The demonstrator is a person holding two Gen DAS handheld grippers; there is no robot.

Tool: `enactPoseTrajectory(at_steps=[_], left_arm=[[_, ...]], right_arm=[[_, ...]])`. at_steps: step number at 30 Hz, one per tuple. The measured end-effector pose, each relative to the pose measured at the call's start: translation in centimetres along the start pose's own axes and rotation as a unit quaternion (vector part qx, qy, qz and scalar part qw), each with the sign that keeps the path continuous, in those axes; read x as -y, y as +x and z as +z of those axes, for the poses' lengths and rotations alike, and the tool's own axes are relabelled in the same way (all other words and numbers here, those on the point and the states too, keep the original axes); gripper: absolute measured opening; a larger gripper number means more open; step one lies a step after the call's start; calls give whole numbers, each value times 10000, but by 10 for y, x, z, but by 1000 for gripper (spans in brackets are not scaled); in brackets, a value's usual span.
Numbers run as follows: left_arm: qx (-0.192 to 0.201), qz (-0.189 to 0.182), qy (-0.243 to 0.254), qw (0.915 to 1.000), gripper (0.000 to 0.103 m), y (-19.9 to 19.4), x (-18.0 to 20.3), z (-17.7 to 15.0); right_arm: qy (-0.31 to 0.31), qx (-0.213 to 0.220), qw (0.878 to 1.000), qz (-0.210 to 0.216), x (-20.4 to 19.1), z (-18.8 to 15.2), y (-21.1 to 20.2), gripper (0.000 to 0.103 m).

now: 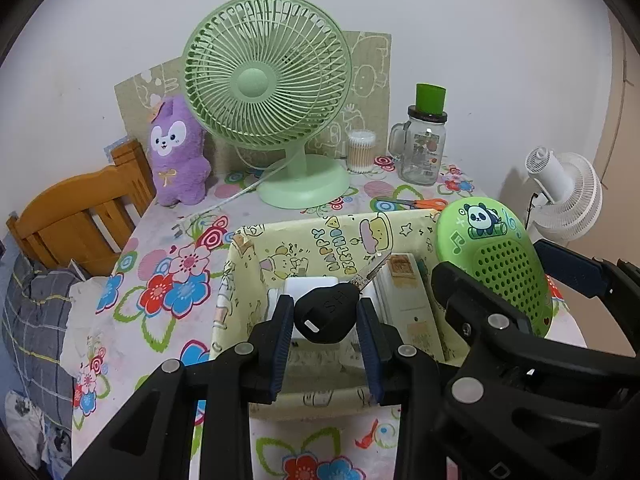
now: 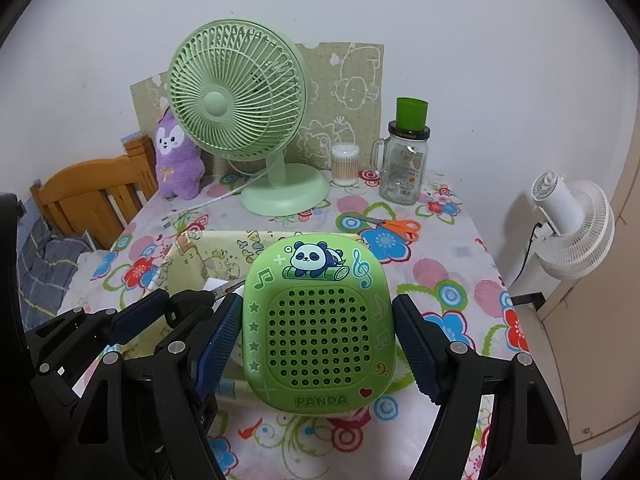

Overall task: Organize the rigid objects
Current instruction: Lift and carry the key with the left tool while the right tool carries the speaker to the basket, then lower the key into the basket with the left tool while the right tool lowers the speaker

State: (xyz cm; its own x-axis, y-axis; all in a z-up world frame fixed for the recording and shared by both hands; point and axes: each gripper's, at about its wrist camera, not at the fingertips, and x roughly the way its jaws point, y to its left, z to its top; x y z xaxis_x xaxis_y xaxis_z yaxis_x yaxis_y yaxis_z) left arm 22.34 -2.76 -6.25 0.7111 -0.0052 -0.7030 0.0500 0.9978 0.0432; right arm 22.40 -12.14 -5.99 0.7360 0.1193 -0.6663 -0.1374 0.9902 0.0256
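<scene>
My left gripper [image 1: 325,320] is shut on a black-headed key [image 1: 326,314] and holds it over the yellow birthday-print box [image 1: 256,248], its blade pointing up and right. The box holds a white block and flat packets. My right gripper [image 2: 318,336] is shut on a green panda speaker [image 2: 318,320], held upright at the box's right side. The speaker also shows in the left wrist view [image 1: 496,264], with the right gripper's fingers [image 1: 472,292] around it. The left gripper [image 2: 160,312] shows at the left of the right wrist view, over the box [image 2: 188,256].
On the floral tablecloth [image 1: 168,264] stand a green desk fan [image 1: 268,92], a purple plush [image 1: 176,152], a cotton-swab tub [image 1: 360,150] and a glass jar with a green cup on top [image 1: 424,148]. Orange scissors [image 1: 416,203] lie behind the box. A wooden chair [image 1: 80,216] stands left, a white fan [image 1: 568,196] right.
</scene>
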Motion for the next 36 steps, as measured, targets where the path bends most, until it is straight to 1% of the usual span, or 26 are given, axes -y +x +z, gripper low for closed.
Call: enactPoseTrajectory(at_steps=[11,24,28,30,31,33,34,35,36], left_arm=[[-60,-29,62,10000,32,27,2,12],[-279,-3,18,9996,33,57,-6,11],[-278,-12,-49,9996,35,62,-8,11],[-300,-15,-41,9995,38,66,-9,10],[-287,11,-41,9996,42,66,-9,10],[-301,3,-57,9995,44,66,-11,10],[-304,16,-63,9995,50,66,-11,10],[-303,33,-60,9995,57,65,-11,10],[-297,41,-53,9995,60,65,-12,10]], right_arm=[[89,-119,9999,-12,9,11,30,78],[33,-333,9994,47,5,11,65,78],[12,-350,9994,24,4,12,69,78],[4,-381,9993,13,4,11,72,78],[-23,-362,9993,-10,3,11,72,78],[-48,-362,9993,-25,2,11,73,78],[-50,-363,9993,-20,2,11,73,78],[-51,-365,9993,-14,2,11,73,78],[-51,-364,9993,-1,1,11,72,78]])
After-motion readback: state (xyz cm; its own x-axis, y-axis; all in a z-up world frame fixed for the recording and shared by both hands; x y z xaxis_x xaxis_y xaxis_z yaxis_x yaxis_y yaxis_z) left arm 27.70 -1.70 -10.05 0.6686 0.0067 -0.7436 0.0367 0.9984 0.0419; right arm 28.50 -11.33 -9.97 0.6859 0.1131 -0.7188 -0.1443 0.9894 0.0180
